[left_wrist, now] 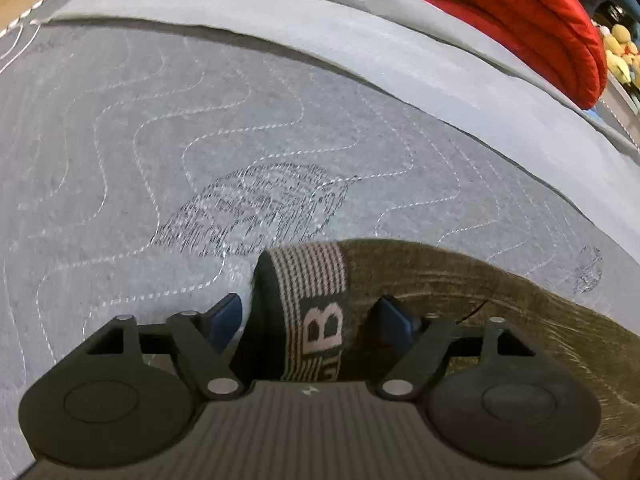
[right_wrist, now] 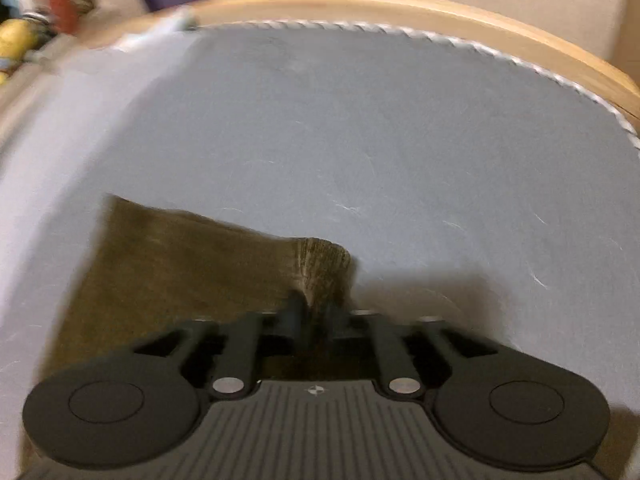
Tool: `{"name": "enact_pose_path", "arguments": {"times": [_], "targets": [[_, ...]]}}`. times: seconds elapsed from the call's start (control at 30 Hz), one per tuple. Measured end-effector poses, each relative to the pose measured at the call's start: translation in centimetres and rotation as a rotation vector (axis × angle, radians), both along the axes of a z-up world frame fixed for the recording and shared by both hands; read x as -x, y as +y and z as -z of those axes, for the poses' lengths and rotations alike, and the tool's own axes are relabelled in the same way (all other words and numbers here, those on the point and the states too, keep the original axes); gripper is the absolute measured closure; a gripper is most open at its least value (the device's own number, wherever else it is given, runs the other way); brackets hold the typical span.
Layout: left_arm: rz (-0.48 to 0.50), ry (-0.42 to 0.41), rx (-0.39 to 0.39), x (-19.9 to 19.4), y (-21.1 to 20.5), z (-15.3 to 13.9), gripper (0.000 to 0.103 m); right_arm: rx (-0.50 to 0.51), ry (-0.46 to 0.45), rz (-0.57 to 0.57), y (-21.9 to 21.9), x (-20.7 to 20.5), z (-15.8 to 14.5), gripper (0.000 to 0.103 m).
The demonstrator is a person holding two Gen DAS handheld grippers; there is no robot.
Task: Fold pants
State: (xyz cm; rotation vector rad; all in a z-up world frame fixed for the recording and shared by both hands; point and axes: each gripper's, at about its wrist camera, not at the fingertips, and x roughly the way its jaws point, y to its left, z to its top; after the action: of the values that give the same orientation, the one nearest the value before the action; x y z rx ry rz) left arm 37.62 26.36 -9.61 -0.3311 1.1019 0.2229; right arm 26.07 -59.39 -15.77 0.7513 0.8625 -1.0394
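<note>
Left tongs (left_wrist: pixel 310 316): jaws spread wide, blue pads on either side of the striped waistband (left_wrist: pixel 316 292) of the olive pants (left_wrist: pixel 500 300), not closed on it. Waistband stands up between the fingers, a large letter B showing; olive cloth runs off to their right. Right tongs (right_wrist: pixel 314 314): jaws drawn close together, pinching a raised fold of the pants (right_wrist: pixel 168 272), cloth spreading to their left. Gray quilted mattress (left_wrist: pixel 200 120) beneath and ahead of both. Red padded garment (left_wrist: pixel 520 20) far ahead, right of the left tongs.
</note>
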Motion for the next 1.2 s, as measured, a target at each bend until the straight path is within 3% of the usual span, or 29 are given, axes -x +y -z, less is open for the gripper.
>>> {"name": "enact_pose_path", "arguments": {"times": [0.07,0.13,0.2,0.27,0.33,0.47,0.53,0.6,0.63,0.67,0.7,0.73,0.77,0.83,0.87,0.93,1.0,1.07,1.13,1.2], "targets": [[0.01,-0.006,-0.009,0.3,0.2,0.6,0.019,0.071,0.011,0.02,0.8,-0.8,-1.3,0.064],[0.01,-0.007,0.001,-0.1,0.3,1.1,0.019,0.167,-0.047,-0.052,2.6,-2.5,-3.6,0.063],[0.002,-0.012,0.017,-0.3,0.4,1.4,0.018,0.199,-0.15,-0.168,4.5,-4.6,-5.5,0.048],[-0.003,-0.017,0.03,-0.5,0.4,1.6,0.016,0.125,-0.243,-0.304,6.5,-7.4,-5.7,0.035],[-0.008,-0.018,0.031,-0.8,0.3,1.9,0.015,0.006,-0.264,-0.391,7.8,-10.6,-4.6,0.034],[0.011,-0.03,0.01,-1.2,-0.1,2.3,0.015,-0.176,-0.184,-0.371,9.7,-15.7,-1.0,0.035],[0.033,-0.034,-0.007,-1.2,-0.1,2.2,0.016,-0.156,-0.048,-0.313,10.9,-17.2,0.2,0.038],[0.056,-0.035,-0.035,-1.3,-0.3,2.2,0.022,-0.073,0.017,-0.302,11.9,-18.5,0.2,0.039],[0.061,-0.037,-0.038,-1.4,-0.3,2.2,0.026,-0.031,0.068,-0.318,12.5,-19.3,0.3,0.043],[0.068,-0.042,-0.04,-1.4,-0.3,2.2,0.037,0.003,0.101,-0.322,13.0,-19.8,0.4,0.056],[0.075,-0.05,-0.038,-1.4,-0.2,2.0,0.049,0.033,0.108,-0.314,13.2,-20.1,0.5,0.089],[0.078,-0.058,-0.022,-1.4,-0.1,1.9,0.055,0.063,0.125,-0.292,13.2,-20.1,0.4,0.097],[0.077,-0.067,-0.013,-1.5,0.1,1.6,0.058,0.078,0.11,-0.262,13.0,-19.8,0.0,0.098],[0.084,-0.109,-0.023,-1.4,0.1,0.9,0.058,0.13,-0.018,-0.186,12.8,-19.2,-2.1,0.099],[0.087,-0.156,-0.031,-1.3,0.0,0.4,0.058,0.152,-0.146,-0.181,12.9,-18.9,-3.4,0.099],[0.078,-0.247,-0.069,-0.9,0.1,-0.5,0.058,0.186,-0.311,-0.232,13.0,-19.1,-4.8,0.098],[0.005,-0.243,-0.043,-0.8,1.4,-0.3,0.055,0.135,-0.384,-0.286,12.5,-19.5,-4.5,0.095],[-0.048,-0.202,0.018,-0.7,2.6,0.5,0.045,0.047,-0.283,-0.34,11.9,-20.3,-3.3,0.086],[-0.067,-0.164,0.01,-0.6,3.1,0.6,0.045,0.043,-0.164,-0.359,11.5,-19.5,-2.6,0.076],[-0.062,-0.173,-0.01,-0.3,3.4,-0.4,0.038,0.053,-0.159,-0.366,11.2,-17.2,-2.9,0.065]]}}
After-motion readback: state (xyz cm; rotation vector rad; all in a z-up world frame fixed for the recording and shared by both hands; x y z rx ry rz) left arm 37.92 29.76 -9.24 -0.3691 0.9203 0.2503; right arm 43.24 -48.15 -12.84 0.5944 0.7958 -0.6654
